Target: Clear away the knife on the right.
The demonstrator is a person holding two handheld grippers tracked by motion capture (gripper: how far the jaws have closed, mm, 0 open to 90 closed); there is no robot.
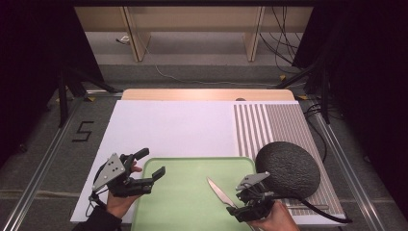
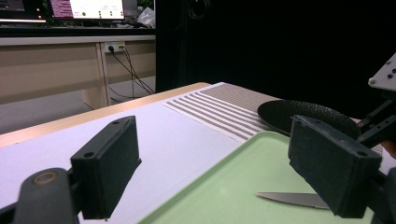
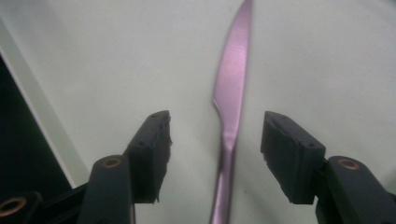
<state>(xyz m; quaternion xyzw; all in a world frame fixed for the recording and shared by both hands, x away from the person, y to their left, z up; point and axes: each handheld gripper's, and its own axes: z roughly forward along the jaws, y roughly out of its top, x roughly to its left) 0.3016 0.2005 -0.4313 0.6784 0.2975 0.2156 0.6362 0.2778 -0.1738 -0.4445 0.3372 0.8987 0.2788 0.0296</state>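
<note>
Your right tongs (image 3: 212, 154) stand spread, the knife (image 3: 229, 116) lying untouched between the pads on the green tray (image 1: 192, 166), near its right edge beside the dark bowl (image 1: 288, 168). Your left tongs (image 1: 146, 168) gape over the tray's left rim.

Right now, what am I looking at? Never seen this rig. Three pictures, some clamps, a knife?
No robot here: a person holds a two-jaw tool in each hand. The high view looks down on the table from above the person. The left tool hovers open at the left edge of the green tray. The right tool sits over the knife, which lies flat on the tray. The other two pictures come from cameras riding on each tool. In the right gripper view the pads stand apart on either side of the knife's handle, not pressing it. A dark round plate rests on the striped mat.
</note>
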